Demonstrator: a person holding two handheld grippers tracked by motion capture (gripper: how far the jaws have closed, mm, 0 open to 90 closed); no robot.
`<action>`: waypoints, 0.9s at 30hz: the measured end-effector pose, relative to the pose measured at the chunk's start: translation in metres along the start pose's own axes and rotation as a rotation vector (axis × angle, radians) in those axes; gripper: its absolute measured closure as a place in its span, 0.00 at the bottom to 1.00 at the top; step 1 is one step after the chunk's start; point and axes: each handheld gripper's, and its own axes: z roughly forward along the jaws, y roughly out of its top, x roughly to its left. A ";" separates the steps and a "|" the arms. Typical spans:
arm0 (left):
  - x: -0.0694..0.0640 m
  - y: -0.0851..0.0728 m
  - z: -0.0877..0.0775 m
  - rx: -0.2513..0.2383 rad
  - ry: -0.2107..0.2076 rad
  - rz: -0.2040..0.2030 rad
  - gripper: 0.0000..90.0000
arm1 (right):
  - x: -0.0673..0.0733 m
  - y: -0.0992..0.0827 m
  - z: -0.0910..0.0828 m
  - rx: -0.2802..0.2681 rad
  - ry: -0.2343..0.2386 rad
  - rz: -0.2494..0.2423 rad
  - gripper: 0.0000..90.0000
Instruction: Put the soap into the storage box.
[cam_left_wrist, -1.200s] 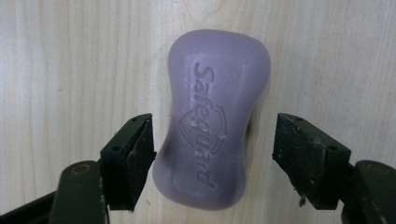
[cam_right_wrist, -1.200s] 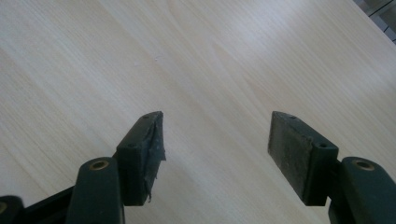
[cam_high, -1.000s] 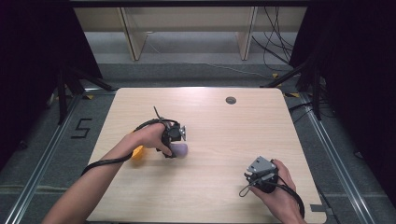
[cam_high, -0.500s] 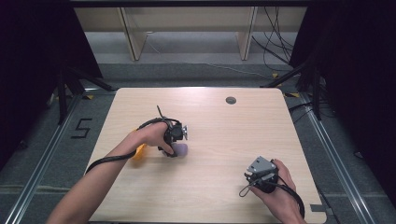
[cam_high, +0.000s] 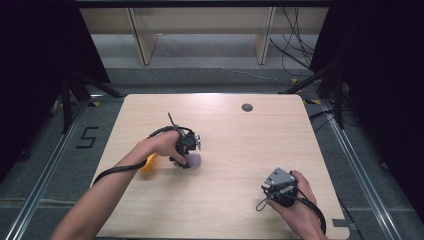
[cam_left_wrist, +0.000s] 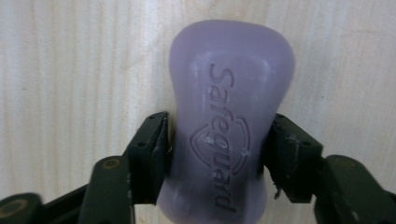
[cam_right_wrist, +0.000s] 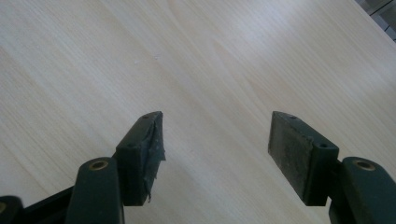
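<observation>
Pale wood-grain surface (cam_high: 220, 200) carries nearly all of the scene, standing on a grey floor with dark frames to either side and a small round grommet (cam_high: 247, 107) near its far edge. Most of that top is bare. Toward the person's left of the middle, the left gripper (cam_high: 189, 159) points down at a lilac bar of soap (cam_high: 194, 160), and its jaws have just been closing with the bar between them; in the left gripper view both pads sit tight against the bar's (cam_left_wrist: 231, 130) narrow waist, so they are pinching it across its width while it lies flat on the wood, its embossed Safeguard mark facing up. Just behind the left hand (cam_high: 162, 145) an orange object (cam_high: 149, 162) shows at the wrist, too hidden to name. Near the front right corner the right gripper (cam_high: 276, 186) rests low over bare wood, its jaws spread wide with nothing between them, as the right gripper view (cam_right_wrist: 215, 154) makes plain. Judging from this, the reach and the grasp on the soap look done; the lift and wherever the bar is to go are yet to come, and the right hand has no part in the work so far.
</observation>
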 end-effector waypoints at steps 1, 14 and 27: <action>-0.001 0.000 0.000 -0.003 -0.002 0.001 0.51 | 0.000 0.000 0.000 0.000 0.000 0.001 0.40; -0.013 0.005 -0.002 0.053 -0.022 -0.124 0.53 | 0.000 0.000 0.000 0.004 0.006 0.007 0.40; -0.028 -0.004 -0.013 -0.070 0.033 -0.521 0.54 | -0.001 -0.001 0.000 0.000 0.002 0.005 0.40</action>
